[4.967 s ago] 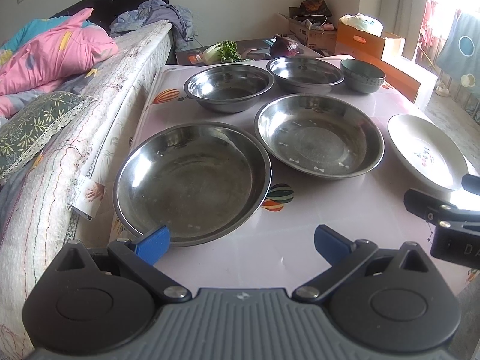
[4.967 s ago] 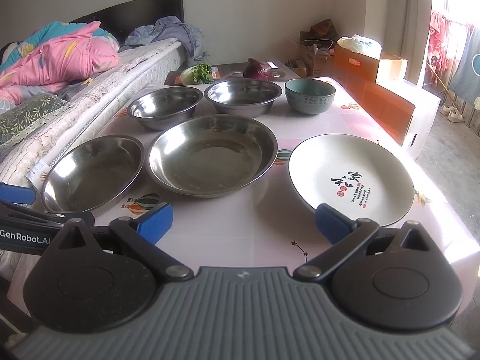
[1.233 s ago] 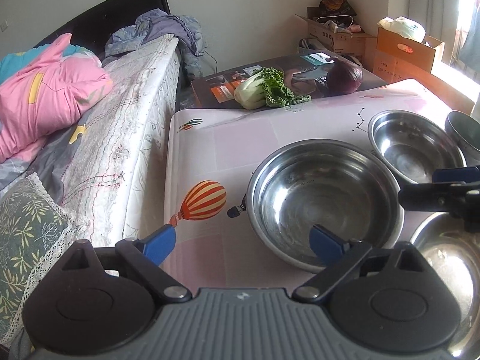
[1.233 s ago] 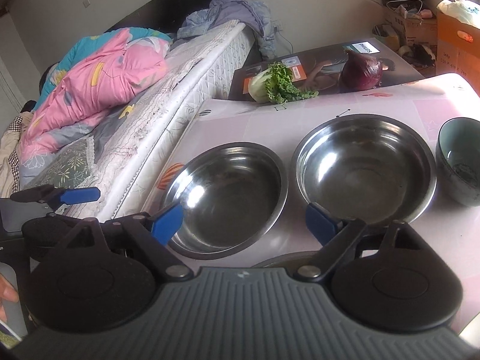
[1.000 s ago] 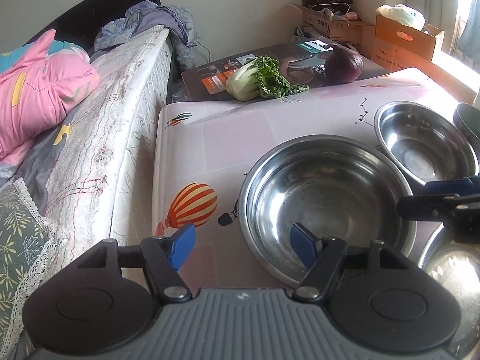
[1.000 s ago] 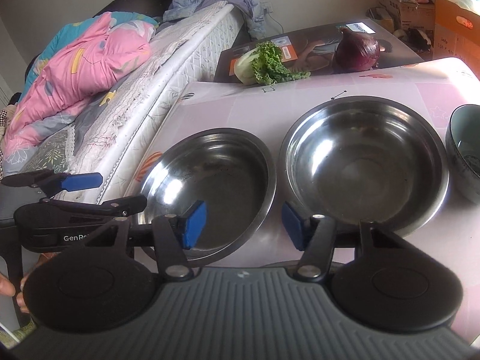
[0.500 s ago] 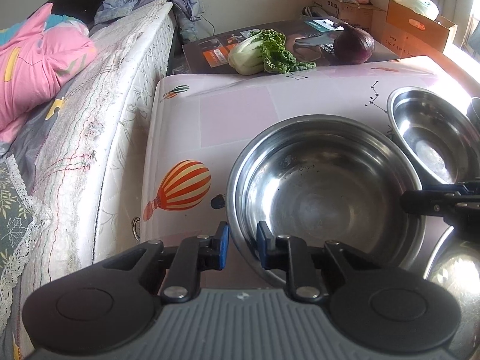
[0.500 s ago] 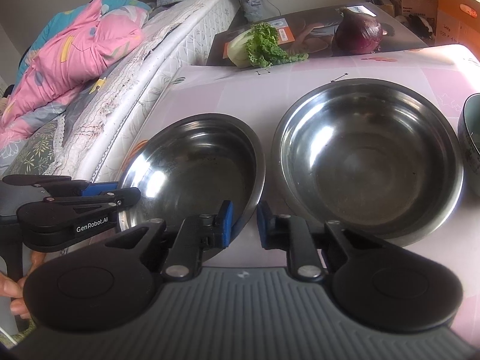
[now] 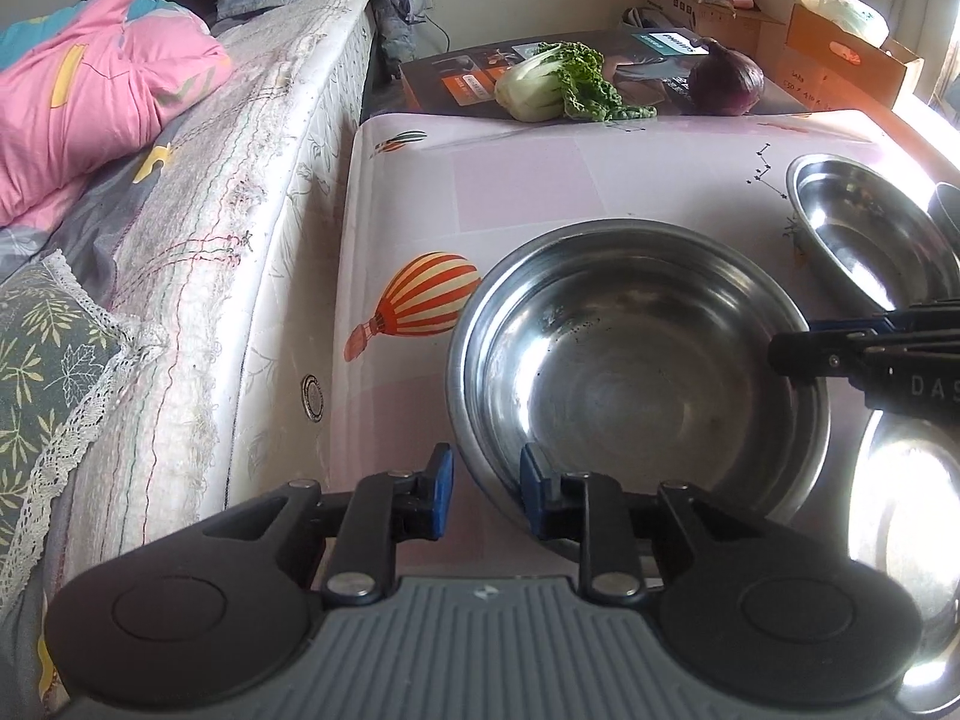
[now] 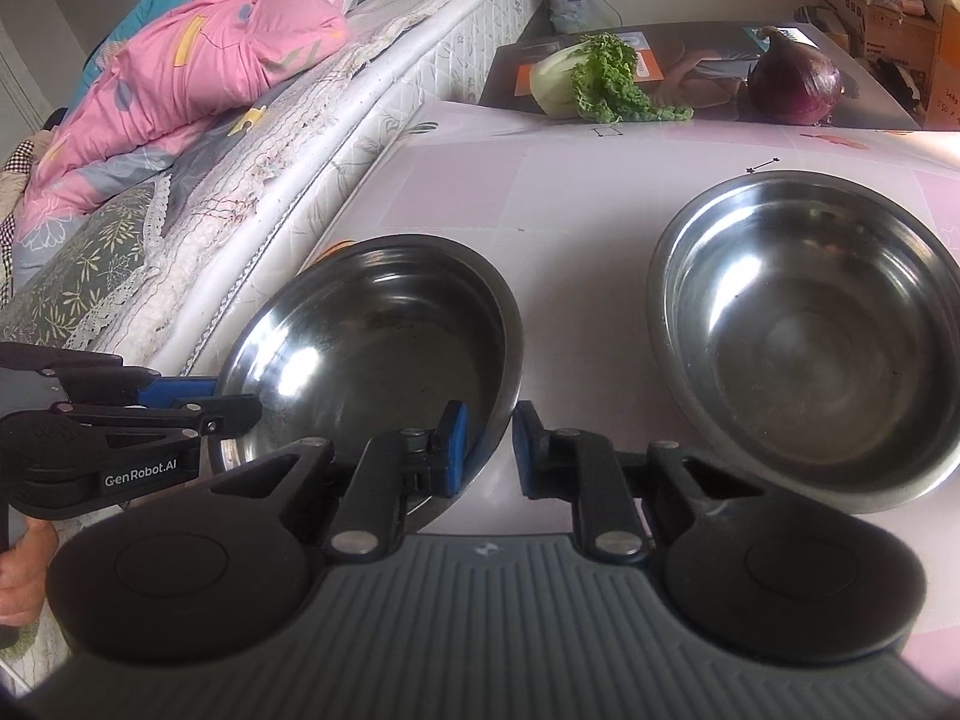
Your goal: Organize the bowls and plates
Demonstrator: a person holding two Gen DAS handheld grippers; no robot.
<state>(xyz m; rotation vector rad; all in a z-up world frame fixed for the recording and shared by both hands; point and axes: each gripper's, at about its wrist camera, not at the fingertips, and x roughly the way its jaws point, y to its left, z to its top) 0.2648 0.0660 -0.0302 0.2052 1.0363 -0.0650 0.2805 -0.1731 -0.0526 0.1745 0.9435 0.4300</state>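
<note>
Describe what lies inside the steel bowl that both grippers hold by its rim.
The steel bowl looks empty: only dark specks and reflections on its bare metal. The left gripper and right gripper cover small bits of the rim, and whatever is beneath the bowl is hidden.

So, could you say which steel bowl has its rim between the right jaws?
The bowl beside the bed: its rim sits between them; the other bowl stands free.

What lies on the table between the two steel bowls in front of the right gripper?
Nothing: in the right wrist view, only bare pink tablecloth separates the left bowl from the right bowl.
</note>
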